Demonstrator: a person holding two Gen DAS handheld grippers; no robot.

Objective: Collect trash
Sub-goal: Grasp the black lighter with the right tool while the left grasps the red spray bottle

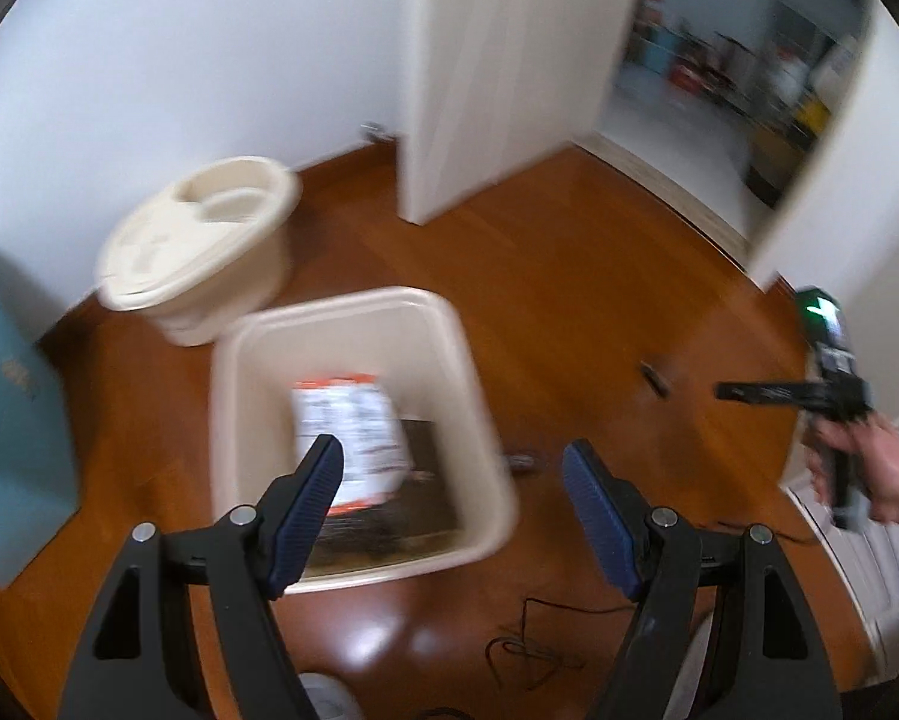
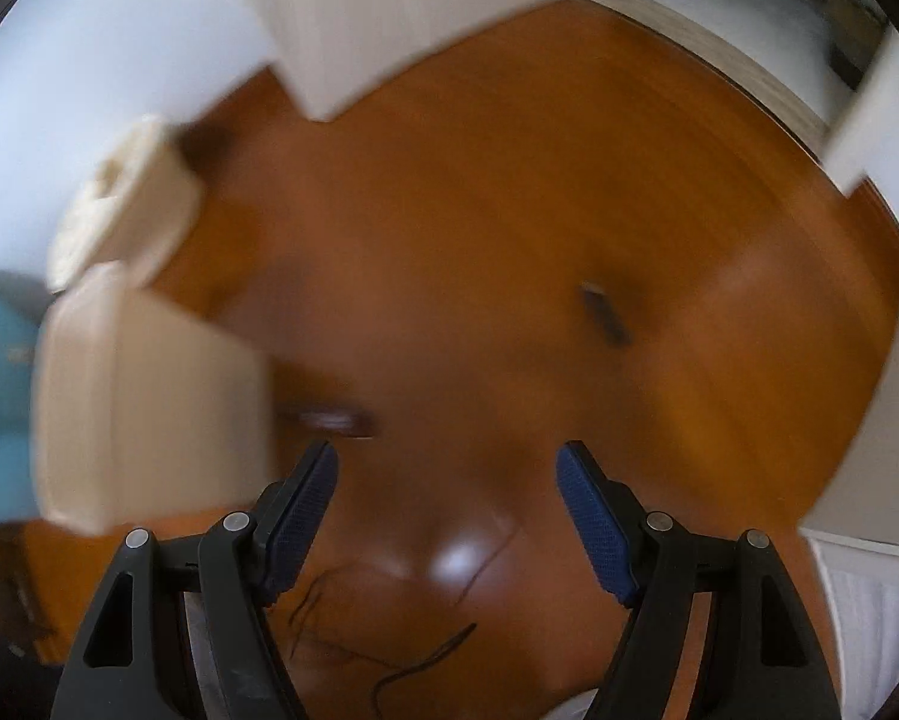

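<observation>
A cream square bin (image 1: 479, 396) stands open on the wood floor; a white and orange printed packet (image 1: 353, 420) lies inside it on dark trash. My left gripper (image 1: 452, 471) is open and empty above the bin's near right edge. A small dark piece (image 1: 655, 378) and a brownish scrap (image 1: 524, 461) lie on the floor right of the bin. My right gripper (image 2: 446, 477) is open and empty over bare floor; it also shows in the left wrist view (image 1: 749, 393). The bin (image 2: 149, 396), the scrap (image 2: 335, 420) and the dark piece (image 2: 605, 315) show blurred.
A cream round lidded container (image 1: 203, 246) stands behind the bin by the white wall. A teal box (image 1: 11, 408) is at the left. A white door (image 1: 509, 66) stands open onto another room. Thin dark threads (image 1: 527, 654) lie on the near floor.
</observation>
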